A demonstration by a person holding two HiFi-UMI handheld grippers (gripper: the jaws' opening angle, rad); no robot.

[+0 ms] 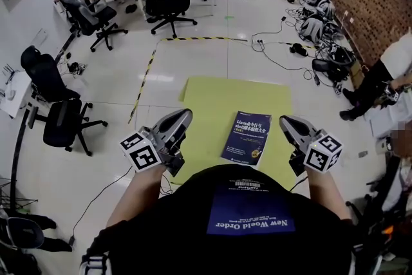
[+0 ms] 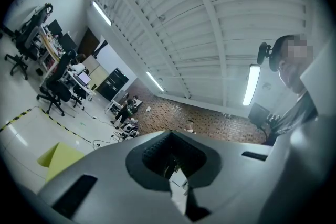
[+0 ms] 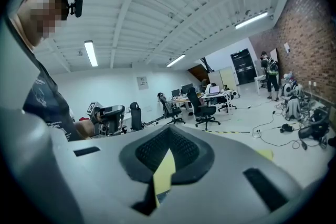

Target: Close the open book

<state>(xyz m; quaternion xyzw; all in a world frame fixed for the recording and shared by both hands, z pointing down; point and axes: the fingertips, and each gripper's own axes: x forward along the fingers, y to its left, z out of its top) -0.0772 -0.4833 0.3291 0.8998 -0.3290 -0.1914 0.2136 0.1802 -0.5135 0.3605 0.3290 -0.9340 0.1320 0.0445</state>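
A blue book point(image 1: 247, 137) lies closed, cover up, on a yellow mat point(image 1: 212, 100) on the floor, seen in the head view. My left gripper point(image 1: 182, 117) hangs above the mat's left edge, to the left of the book, jaws shut and empty. At the book's right, my right gripper point(image 1: 286, 121) is also held above the floor, its jaws together with nothing in them. Neither touches the book. The left gripper view point(image 2: 176, 176) looks up at ceiling and far wall; a corner of the mat point(image 2: 55, 157) shows. In the right gripper view point(image 3: 163, 168) the book is hidden.
Black office chairs point(image 1: 61, 119) stand left of the mat, more chairs and desks point(image 1: 164, 3) at the back. Yellow-black tape point(image 1: 145, 77) crosses the floor. Cables and gear point(image 1: 322, 42) lie along the brick wall. A person point(image 1: 386, 74) sits at the right.
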